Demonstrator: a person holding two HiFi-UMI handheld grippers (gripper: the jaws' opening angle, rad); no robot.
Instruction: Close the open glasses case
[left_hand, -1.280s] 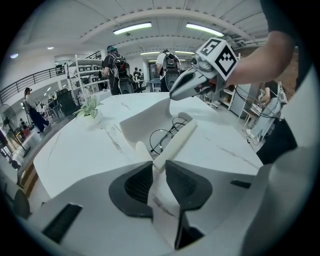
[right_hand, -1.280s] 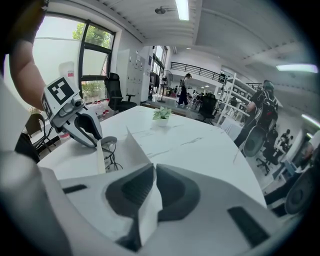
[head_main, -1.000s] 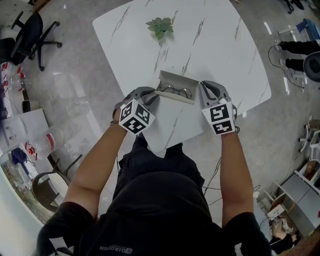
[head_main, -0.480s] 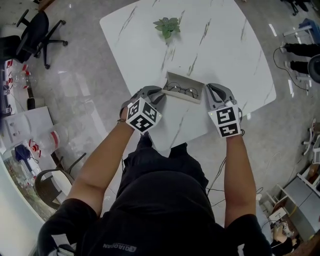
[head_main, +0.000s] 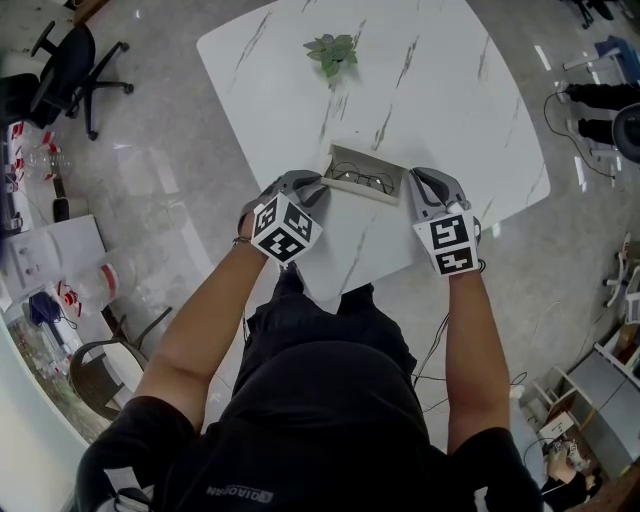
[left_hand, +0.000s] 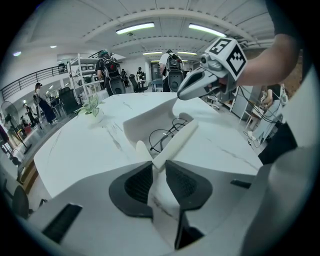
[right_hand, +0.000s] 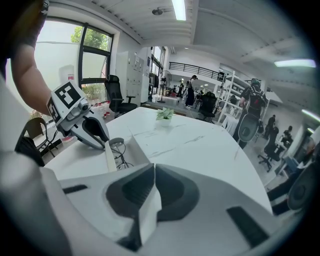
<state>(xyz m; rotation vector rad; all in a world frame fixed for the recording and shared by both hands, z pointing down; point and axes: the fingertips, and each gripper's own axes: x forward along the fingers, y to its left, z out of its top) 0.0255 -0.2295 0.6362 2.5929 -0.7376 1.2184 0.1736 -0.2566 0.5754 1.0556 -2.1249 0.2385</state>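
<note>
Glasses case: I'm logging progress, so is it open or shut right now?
Open. The glasses case shows its glasses inside, lid raised, with the left gripper pinching the lid's end.

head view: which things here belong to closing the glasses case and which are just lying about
Job: glasses case, open; glasses inside it; left gripper and right gripper, each shut on one end.
Lying about: small plant; office chair.
</note>
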